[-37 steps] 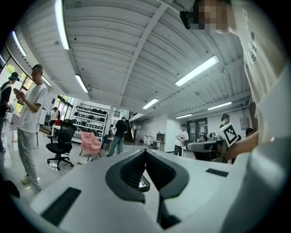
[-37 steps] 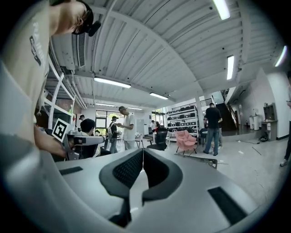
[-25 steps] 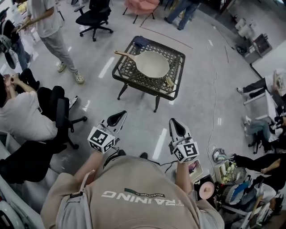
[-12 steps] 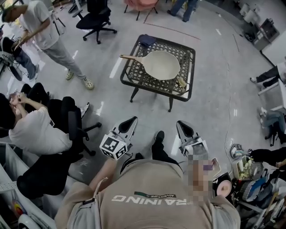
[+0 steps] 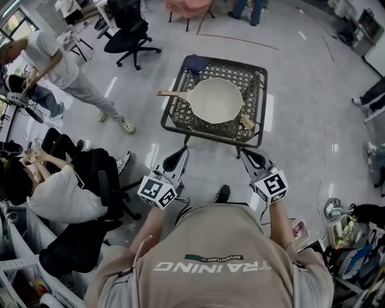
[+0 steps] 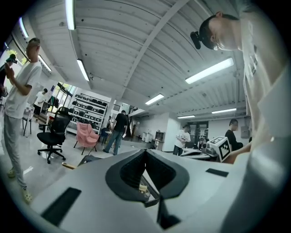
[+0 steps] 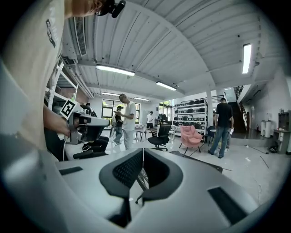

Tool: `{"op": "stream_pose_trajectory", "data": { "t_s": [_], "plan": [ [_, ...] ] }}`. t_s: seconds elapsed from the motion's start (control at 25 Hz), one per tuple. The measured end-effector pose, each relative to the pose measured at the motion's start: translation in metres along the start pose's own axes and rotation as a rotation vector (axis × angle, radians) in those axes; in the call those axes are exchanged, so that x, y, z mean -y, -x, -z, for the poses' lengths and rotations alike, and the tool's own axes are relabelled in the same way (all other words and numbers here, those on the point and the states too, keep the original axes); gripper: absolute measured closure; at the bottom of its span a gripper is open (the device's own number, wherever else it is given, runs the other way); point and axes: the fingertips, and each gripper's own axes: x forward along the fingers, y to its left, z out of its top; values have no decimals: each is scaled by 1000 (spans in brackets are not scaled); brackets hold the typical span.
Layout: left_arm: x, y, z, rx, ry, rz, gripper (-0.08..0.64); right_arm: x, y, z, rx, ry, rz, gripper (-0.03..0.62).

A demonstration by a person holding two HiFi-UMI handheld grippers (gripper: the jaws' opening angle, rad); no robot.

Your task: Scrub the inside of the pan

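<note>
Ahead of the left claw (image 5: pixel 180 152) and right claw (image 5: pixel 246 154), both pinched together and empty, the pan (image 5: pixel 213 100) is getting closer; scrubbing isn't starting yet.

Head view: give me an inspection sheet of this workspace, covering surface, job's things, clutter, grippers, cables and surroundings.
Surface: black lattice metal table standing on a grey floor.
Job's things: cream pan with a wooden handle lies on the table, and its inside looks empty. A small tan object, perhaps a scrubber, lies beside it at the near right edge.
Clutter: dark blue cloth on the far left corner.
Grippers: left gripper and right gripper are both shut and empty, short of the table.
Cables: thin cable on the floor to the right.
Surroundings: black office chair, pink chair, seated person, others standing.
</note>
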Motion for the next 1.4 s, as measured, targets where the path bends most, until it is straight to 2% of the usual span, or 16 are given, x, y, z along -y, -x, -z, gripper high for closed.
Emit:
{"op": "stream_pose_trajectory", "data": {
  "t_s": [0.2, 0.44, 0.68, 0.84, 0.96, 1.08, 1.28, 1.4],
  "plan": [
    [-11, -45, -3, 30, 39, -53, 541, 44, -11, 9, -4, -25, -52, 574],
    [-32, -72, -2, 1, 45, -102, 541, 77, -40, 21, -14, -59, -87, 574],
    [-74, -98, -13, 1, 30, -102, 541, 106, -86, 12, -16, -56, -94, 574],
    [-116, -119, -25, 17, 63, -100, 541, 121, -124, 0, -35, -34, -90, 572],
    [-151, -147, -33, 10, 75, -64, 542, 140, -156, -12, -35, -47, -50, 572],
    [-183, -181, -42, -3, 82, 7, 541, 159, -183, -28, -44, -49, -1, 574],
    [-215, -225, -55, -18, 71, 129, 541, 183, -217, -39, -50, -50, 78, 572],
    [-237, -241, -58, -27, 72, 171, 541, 190, -241, -48, -51, -43, 114, 574]
  ]
}}
